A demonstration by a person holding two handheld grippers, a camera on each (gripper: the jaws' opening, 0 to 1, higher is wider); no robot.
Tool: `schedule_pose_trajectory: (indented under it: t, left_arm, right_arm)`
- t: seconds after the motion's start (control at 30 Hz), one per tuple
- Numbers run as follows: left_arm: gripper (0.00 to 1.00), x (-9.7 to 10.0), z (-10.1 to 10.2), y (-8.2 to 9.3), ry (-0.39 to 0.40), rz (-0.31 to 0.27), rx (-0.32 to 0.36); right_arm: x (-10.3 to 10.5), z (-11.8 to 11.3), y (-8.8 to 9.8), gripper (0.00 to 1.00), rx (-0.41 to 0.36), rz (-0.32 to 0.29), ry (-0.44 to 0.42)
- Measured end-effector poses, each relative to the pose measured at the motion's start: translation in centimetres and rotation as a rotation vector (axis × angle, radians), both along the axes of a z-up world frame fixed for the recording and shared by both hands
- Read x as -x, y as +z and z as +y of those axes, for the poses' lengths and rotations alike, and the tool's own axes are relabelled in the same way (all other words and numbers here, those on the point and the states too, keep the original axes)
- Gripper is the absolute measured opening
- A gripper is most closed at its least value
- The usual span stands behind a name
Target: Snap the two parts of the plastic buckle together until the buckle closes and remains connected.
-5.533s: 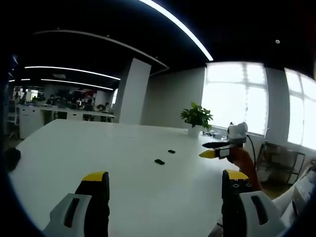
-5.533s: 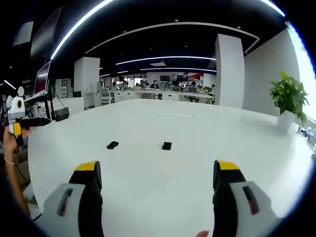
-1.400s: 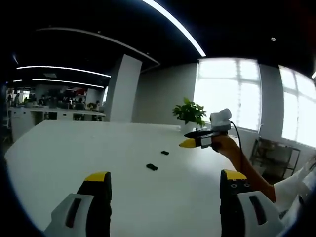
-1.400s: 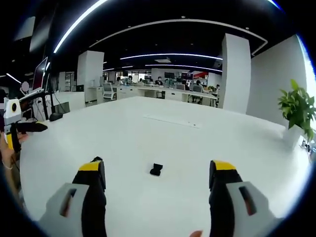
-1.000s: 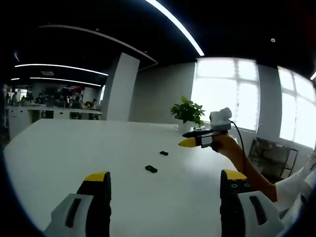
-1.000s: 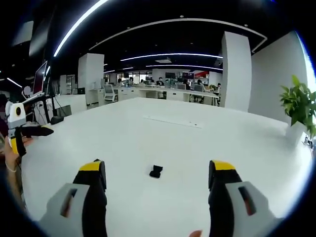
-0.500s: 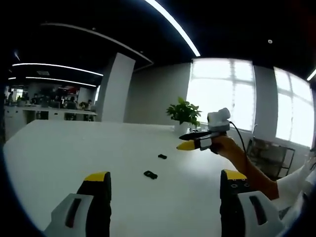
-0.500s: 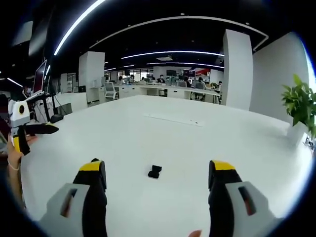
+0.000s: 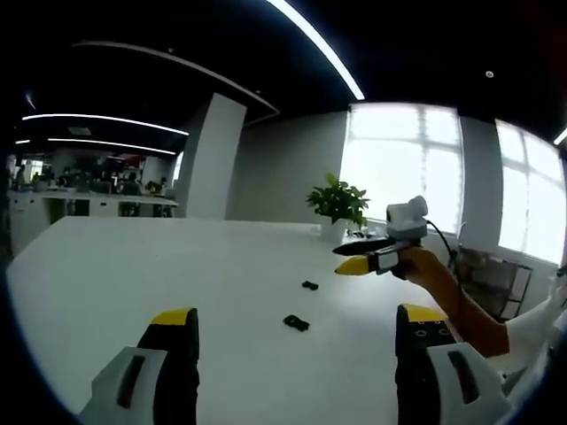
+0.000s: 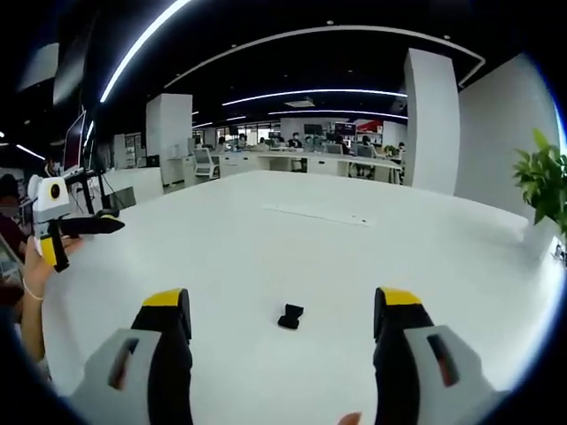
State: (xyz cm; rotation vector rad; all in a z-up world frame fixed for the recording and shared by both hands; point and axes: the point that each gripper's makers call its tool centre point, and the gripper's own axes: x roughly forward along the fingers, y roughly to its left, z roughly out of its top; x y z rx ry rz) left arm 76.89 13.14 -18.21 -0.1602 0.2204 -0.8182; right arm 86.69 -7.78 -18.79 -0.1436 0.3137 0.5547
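Hovering spread-jawed, right tool [image 10: 282, 323] lines up on one buckle half [image 10: 289, 316]; left tool [image 9: 292, 332], spread too, waits above the bench [image 9: 133, 274].

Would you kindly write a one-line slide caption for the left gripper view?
Open left gripper faces two separate black buckle parts on the white table; right gripper enters from the right.

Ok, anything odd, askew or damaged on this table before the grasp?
Nothing stands out. Two black buckle parts lie apart on the white table, unjoined as expected. The left gripper and right gripper are open and empty. The parts are too small to judge damage.
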Motion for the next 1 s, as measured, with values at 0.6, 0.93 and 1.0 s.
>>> schedule_pose_trajectory:
  t: [0.6, 0.93, 1.0]
  left_arm:
    - [0.92, -1.1, -0.2, 0.8, -0.028, -0.012, -0.04]
    - [0.92, -1.8, -0.6, 1.5, -0.043, -0.035, -0.064]
    - [0.92, -2.2, -0.5, 1.9, -0.045, -0.039, -0.063]
  right_arm:
    - [-0.8, 0.3, 0.4, 0.85, -0.009, -0.003, -0.001]
    - [-1.3, 0.8, 0.4, 0.85, -0.006, 0.0, 0.005]
    - [-1.3, 0.9, 0.5, 0.85, -0.004, -0.001, 0.008]
